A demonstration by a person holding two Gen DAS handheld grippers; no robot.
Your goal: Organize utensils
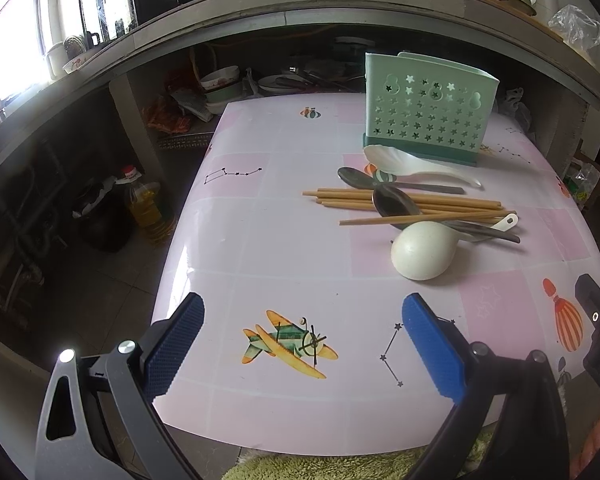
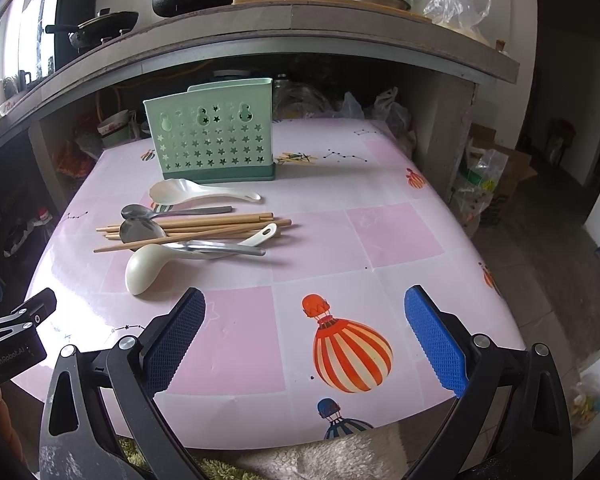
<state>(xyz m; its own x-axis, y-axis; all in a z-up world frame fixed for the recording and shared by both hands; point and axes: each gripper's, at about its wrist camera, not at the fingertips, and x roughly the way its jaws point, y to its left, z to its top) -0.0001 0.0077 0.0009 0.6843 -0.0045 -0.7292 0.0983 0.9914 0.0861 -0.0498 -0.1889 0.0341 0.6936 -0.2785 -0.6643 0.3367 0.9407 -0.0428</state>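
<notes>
wrist views low, facing shared table [image 1: 284,240]

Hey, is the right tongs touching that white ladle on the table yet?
Apart. In the right wrist view the open right tongs sit over bare tablecloth, with a strip of cloth showing between the left pad and the white ladle.

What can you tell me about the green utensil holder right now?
The green utensil holder stands upright at the far side of the table, beyond the pile of utensils. It looks like pale mint plastic on a darker green base, its front wall pierced with star-shaped and gourd-shaped holes. No handles show above its rim. The white rice paddle lies just before its base.
</notes>
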